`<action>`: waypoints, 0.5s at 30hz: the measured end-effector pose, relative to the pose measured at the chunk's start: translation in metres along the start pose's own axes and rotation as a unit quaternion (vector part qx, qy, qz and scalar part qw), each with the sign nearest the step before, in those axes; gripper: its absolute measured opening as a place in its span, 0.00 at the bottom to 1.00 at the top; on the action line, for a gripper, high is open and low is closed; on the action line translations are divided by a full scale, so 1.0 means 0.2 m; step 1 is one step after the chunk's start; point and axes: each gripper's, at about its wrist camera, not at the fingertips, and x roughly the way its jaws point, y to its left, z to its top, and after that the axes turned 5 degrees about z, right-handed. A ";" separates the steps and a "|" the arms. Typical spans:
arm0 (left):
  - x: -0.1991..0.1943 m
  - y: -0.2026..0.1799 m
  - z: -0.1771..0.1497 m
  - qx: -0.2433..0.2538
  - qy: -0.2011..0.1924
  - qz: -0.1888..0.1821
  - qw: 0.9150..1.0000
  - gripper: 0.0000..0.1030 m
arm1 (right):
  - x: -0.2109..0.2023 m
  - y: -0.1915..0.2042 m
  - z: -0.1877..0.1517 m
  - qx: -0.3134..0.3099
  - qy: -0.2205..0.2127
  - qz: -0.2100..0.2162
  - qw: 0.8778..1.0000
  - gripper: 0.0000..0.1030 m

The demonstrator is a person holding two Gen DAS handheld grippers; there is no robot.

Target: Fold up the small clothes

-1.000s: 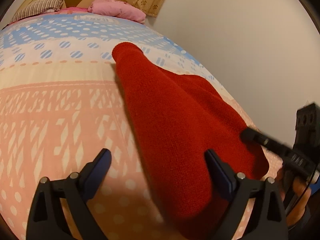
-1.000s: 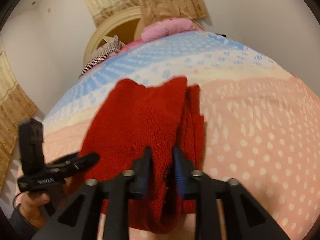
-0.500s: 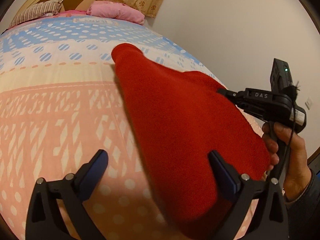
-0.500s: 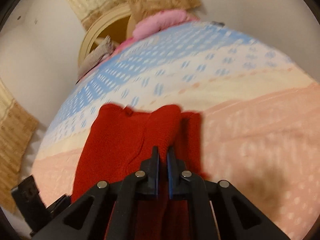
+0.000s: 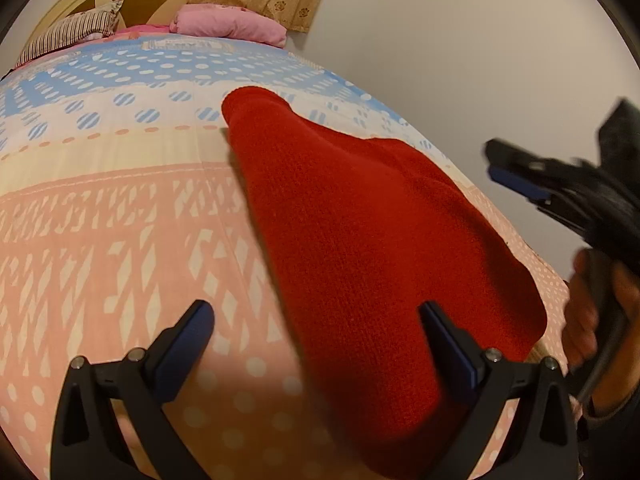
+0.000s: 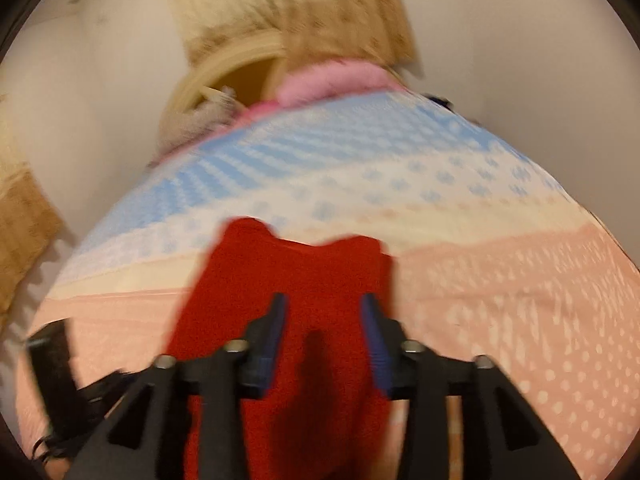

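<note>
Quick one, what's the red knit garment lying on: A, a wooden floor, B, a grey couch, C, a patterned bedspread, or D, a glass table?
C: the red knit garment lies spread on the pink, cream and blue patterned bedspread, with pillows at its far end.

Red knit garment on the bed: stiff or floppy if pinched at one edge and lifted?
Likely floppy: the red knit garment lies draped flat on the bedspread, following its curve. The fuzzy knit surface probably grips pads well. Its folded layers may slide apart if lifted by one edge.

One red garment (image 5: 372, 240); two tools, left (image 5: 316, 344), right (image 6: 324, 320); one pink pillow (image 5: 232, 26); one striped pillow (image 5: 76, 32).
</note>
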 end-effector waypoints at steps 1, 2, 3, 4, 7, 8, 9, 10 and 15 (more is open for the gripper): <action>0.00 0.00 0.00 -0.001 0.000 -0.001 1.000 1.00 | 0.00 0.03 -0.01 -0.011 0.003 0.007 1.000 0.54; 0.00 0.00 0.00 -0.001 0.000 -0.001 1.000 1.00 | 0.02 0.08 -0.04 -0.026 0.018 0.018 0.999 0.54; 0.00 0.00 0.00 -0.001 0.000 -0.001 1.000 1.00 | 0.03 0.09 -0.06 -0.029 0.031 0.023 0.999 0.54; 0.00 0.00 0.00 -0.001 0.000 -0.001 1.000 1.00 | 0.06 0.09 -0.10 -0.030 0.049 0.018 0.998 0.54; 0.00 0.00 0.00 -0.003 0.000 -0.002 1.000 1.00 | 0.14 0.00 -0.17 -0.017 0.077 -0.029 0.996 0.54; 0.00 -0.01 -0.01 -0.002 0.000 -0.002 1.000 1.00 | 0.16 -0.08 -0.21 0.002 0.092 -0.045 0.995 0.54; 0.00 -0.01 -0.01 0.000 0.001 0.000 1.000 1.00 | 0.16 -0.11 -0.22 0.015 0.090 -0.036 0.995 0.54; 0.00 0.00 0.00 0.000 0.000 0.001 1.000 1.00 | 0.14 -0.17 -0.24 0.040 0.084 -0.025 0.995 0.59; 0.00 0.00 -0.01 -0.001 0.001 0.001 1.000 1.00 | 0.00 -0.10 -0.24 0.016 0.049 -0.043 0.998 0.63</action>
